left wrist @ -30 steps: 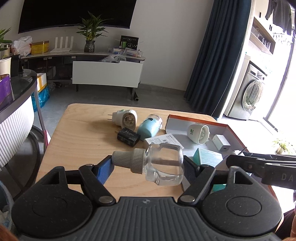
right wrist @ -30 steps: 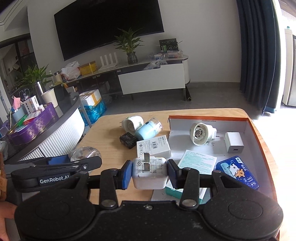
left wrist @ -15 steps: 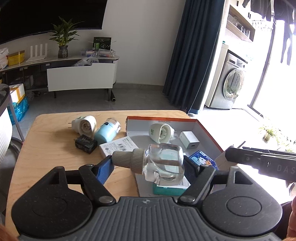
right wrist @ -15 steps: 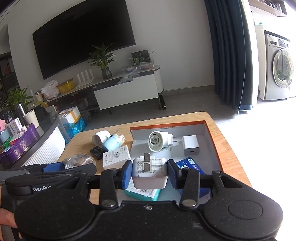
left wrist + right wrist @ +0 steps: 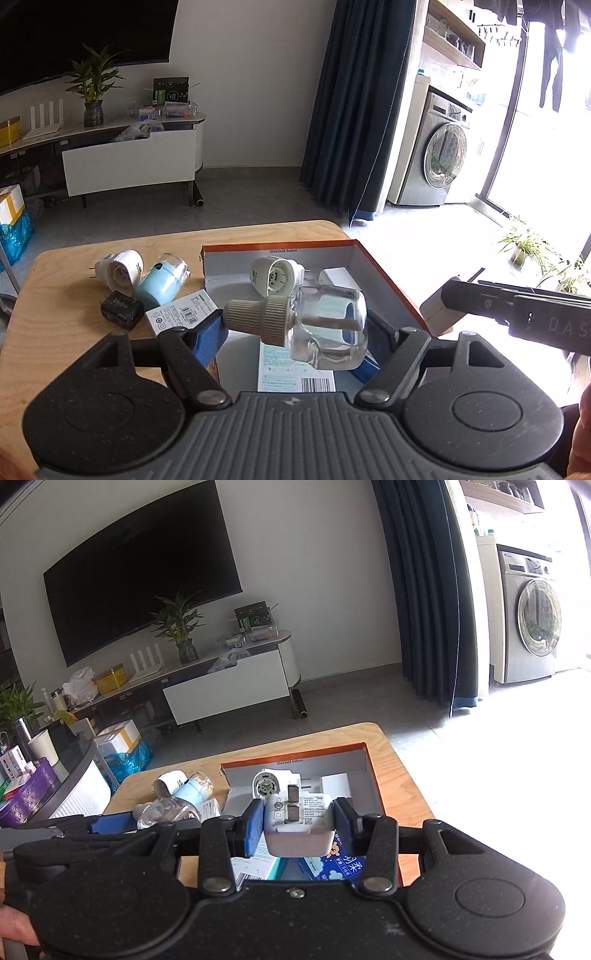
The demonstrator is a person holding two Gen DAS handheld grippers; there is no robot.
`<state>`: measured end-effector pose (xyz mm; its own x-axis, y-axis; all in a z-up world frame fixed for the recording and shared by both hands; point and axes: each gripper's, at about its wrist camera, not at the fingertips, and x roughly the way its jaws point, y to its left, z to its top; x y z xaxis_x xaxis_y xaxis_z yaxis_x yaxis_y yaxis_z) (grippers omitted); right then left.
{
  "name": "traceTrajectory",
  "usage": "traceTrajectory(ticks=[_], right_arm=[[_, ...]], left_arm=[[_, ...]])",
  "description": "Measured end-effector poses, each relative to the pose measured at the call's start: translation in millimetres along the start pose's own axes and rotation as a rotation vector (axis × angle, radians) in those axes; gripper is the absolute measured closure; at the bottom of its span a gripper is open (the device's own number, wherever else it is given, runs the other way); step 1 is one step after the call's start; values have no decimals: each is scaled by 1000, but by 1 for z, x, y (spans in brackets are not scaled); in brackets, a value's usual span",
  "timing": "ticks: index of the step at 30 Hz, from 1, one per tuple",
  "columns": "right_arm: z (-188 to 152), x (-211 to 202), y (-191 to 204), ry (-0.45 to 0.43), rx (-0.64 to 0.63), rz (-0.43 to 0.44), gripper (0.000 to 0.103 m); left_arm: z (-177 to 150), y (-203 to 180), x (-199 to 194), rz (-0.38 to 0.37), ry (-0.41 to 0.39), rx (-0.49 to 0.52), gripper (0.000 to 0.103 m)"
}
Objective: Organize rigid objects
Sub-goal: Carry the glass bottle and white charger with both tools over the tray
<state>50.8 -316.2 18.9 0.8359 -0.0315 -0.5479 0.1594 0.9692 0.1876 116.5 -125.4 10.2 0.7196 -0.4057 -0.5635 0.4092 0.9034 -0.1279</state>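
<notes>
Clear glass bottle [image 5: 328, 328] w/ ribbed beige cap [image 5: 258, 317] lies sideways in the left gripper [image 5: 295, 332], pads clamped end to end: one on the cap tip, one on the base, held over the near part of the orange-rimmed box [image 5: 388, 280]. Prob. light but hard, smooth, breakable; glass looks slippery, and an end-on hold could let it swing. Better hold, I'd judge, is across the flat body sides or around the ribbed cap, which gives grip.

White charger [image 5: 298, 821], prongs folded, sits squarely between the right gripper [image 5: 299, 825] pads, clamped on its flat sides, also above the box. Stiff plastic, light, tough; flat faces = easy hold.

Left view shows what right view can't: loose stuff on the wooden table [image 5: 74, 314], i.e. white plug adapter [image 5: 120, 267], blue-capped bottle [image 5: 162, 282], black adapter [image 5: 122, 310], plus the paper leaflet [image 5: 291, 373] under the bottle. Right view shows the blue tissue pack [image 5: 336, 864] in the box under the charger, mostly hidden in left view. Both show a white plug [image 5: 267, 782] and a white cube [image 5: 336, 786] at the box's far end.
</notes>
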Motion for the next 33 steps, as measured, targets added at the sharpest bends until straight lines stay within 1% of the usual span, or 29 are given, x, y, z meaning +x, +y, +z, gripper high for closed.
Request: traceTrajectory(ticks=[19,33], right_arm=[[11,13,-5,-8,-2,5,52],[18,25,-8,-4,-10,3,52]], left_arm=[[12,-13,13,13,15,11,24],[19,-20,29,6,27,20,24]])
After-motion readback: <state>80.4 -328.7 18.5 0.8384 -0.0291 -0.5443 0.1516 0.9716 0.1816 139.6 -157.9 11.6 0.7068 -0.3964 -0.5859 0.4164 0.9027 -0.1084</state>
